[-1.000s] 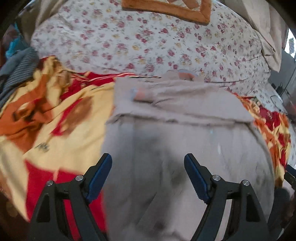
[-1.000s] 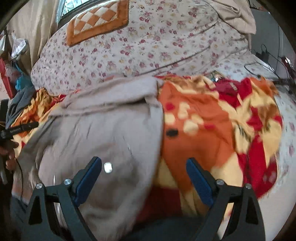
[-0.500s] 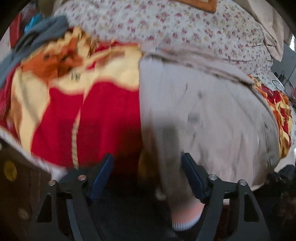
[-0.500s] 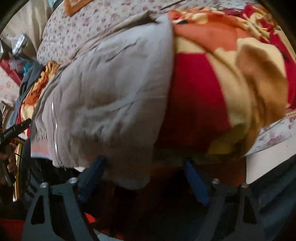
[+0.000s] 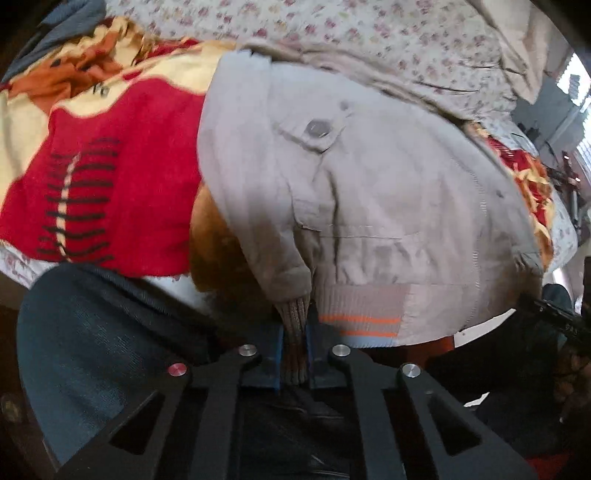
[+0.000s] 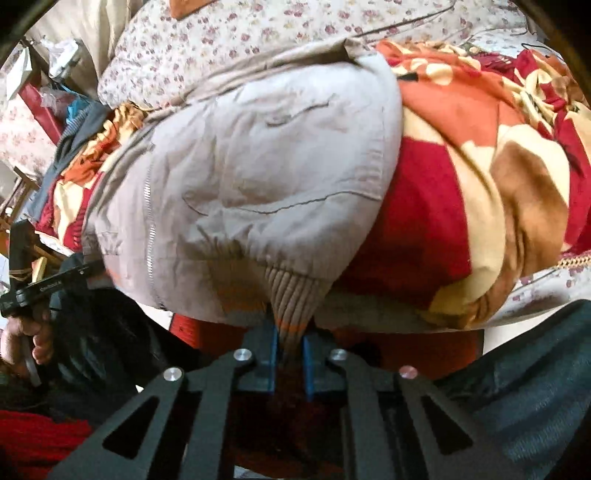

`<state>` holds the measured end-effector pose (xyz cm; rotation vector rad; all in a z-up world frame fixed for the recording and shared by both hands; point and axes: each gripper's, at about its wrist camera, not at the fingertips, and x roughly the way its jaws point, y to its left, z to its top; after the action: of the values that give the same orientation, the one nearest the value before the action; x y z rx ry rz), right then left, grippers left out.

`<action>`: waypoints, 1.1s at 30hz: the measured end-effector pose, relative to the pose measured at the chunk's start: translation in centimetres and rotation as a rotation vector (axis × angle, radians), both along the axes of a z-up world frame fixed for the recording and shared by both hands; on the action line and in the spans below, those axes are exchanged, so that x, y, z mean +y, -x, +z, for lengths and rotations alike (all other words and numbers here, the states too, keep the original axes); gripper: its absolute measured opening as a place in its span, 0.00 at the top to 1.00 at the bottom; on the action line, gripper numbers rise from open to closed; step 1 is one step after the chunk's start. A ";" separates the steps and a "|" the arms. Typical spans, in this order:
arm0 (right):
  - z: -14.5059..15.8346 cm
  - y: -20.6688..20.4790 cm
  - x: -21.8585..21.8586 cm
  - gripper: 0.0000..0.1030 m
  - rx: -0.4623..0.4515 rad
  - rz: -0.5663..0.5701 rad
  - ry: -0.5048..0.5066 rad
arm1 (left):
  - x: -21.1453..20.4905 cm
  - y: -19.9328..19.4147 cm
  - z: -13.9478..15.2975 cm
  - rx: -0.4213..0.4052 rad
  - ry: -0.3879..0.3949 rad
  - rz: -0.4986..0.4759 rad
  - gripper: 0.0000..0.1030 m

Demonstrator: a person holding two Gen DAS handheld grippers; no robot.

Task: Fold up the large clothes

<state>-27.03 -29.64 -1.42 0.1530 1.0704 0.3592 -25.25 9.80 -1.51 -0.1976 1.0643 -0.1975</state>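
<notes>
A beige-grey jacket [image 5: 369, 177] with a zip and a ribbed, orange-striped hem lies spread on a bed, its hem hanging over the near edge. It also fills the right wrist view [image 6: 258, 166]. My left gripper [image 5: 294, 347] is shut on the jacket's ribbed cuff [image 5: 293, 332] at the left corner of the hem. My right gripper [image 6: 289, 350] is shut on the ribbed hem [image 6: 293, 295] at the jacket's right corner.
A red, yellow and orange blanket [image 5: 110, 166] lies under the jacket and shows on its right [image 6: 480, 184]. A floral bedspread [image 5: 369, 33] lies behind. The hand holding the left gripper [image 6: 26, 332] shows at far left. Dark clothing [image 5: 92, 350] hangs below the bed edge.
Both grippers dropped from above the jacket to the bed's near edge and closed, the left on the ribbed cuff and the right on the ribbed hem.
</notes>
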 end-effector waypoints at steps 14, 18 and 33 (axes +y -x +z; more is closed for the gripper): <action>15.0 -2.0 -2.4 0.91 -0.404 0.057 -0.083 | 1.8 -2.2 15.6 -0.372 0.070 -0.007 0.99; 17.3 -5.4 -1.4 0.91 -0.467 0.036 -0.052 | 1.5 -5.9 18.1 -0.417 0.034 -0.004 0.99; 18.6 -19.0 1.2 0.91 -0.498 -0.169 0.044 | 0.7 -17.8 15.7 -0.369 -0.025 0.107 0.99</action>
<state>-8.04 -28.41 17.19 0.1061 0.5684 0.2046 -7.49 10.51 14.20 -0.1868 0.6870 -0.1184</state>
